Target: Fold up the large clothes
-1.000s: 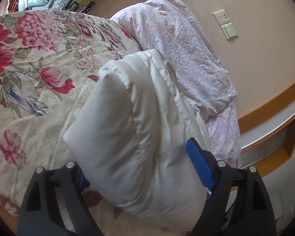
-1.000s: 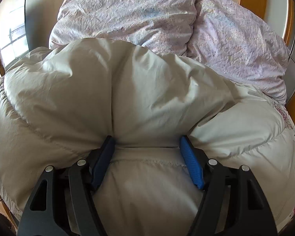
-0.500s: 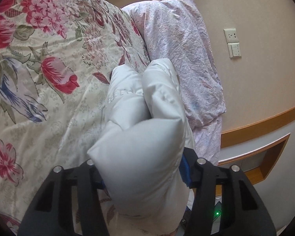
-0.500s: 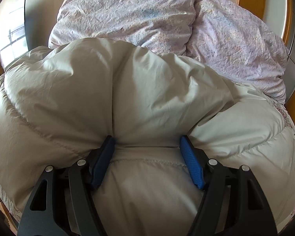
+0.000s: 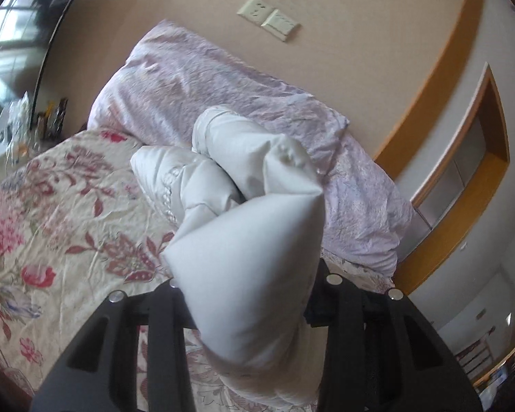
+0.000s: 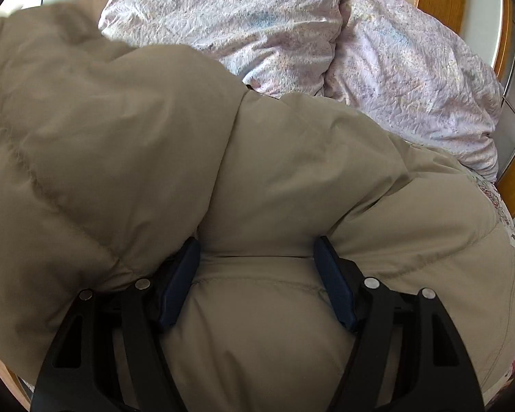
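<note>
While our left gripper (image 5: 247, 295) is closing on the puffy jacket (image 5: 250, 240), and our right gripper (image 6: 257, 274) pinches its bulk, slick padding could slip free.

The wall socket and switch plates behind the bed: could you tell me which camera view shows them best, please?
The left wrist view: the wall socket and switch plates sit in plain sight on the beige wall above the lilac pillows. The right wrist view shows nothing of them; the puffy jacket and pillows fill it.
</note>
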The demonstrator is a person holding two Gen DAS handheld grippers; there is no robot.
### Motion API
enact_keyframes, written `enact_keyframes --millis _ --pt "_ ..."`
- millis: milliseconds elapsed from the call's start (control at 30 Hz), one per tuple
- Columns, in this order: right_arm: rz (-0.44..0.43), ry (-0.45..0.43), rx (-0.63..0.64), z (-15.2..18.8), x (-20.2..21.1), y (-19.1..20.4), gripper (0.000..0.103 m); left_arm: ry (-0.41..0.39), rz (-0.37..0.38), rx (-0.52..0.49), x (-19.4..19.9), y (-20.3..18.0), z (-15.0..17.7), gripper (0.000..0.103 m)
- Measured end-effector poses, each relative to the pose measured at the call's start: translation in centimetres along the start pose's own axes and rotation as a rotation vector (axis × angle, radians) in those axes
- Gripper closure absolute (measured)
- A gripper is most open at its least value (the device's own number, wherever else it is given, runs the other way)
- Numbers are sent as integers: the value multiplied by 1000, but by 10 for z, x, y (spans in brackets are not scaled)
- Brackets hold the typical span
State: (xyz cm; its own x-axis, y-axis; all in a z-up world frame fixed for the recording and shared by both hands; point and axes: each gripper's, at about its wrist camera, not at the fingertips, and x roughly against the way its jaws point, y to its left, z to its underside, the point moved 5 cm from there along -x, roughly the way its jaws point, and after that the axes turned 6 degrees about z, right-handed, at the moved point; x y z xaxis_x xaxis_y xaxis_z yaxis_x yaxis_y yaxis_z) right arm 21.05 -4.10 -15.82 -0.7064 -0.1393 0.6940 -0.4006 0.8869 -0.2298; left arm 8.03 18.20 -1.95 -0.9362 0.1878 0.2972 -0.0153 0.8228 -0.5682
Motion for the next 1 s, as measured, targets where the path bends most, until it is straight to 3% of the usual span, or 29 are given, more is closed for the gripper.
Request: enact_keyframes --millis 267,600,700,833,1000 --pt "1 -15 -9 1 0 -2 32 68 112 -230 -37 -102 13 60" --pt "-139 -67 -12 13 34 -46 32 98 147 -268 -72 -156 29 56" --pt "-151 -117 -30 26 58 -72 26 105 146 -274 -79 -166 35 56" --pt "-80 -169 -72 49 79 -115 23 133 166 -304 -94 -186 52 55" --pt "-25 -138 -187 77 84 -164 23 195 202 -343 -120 -216 81 55"
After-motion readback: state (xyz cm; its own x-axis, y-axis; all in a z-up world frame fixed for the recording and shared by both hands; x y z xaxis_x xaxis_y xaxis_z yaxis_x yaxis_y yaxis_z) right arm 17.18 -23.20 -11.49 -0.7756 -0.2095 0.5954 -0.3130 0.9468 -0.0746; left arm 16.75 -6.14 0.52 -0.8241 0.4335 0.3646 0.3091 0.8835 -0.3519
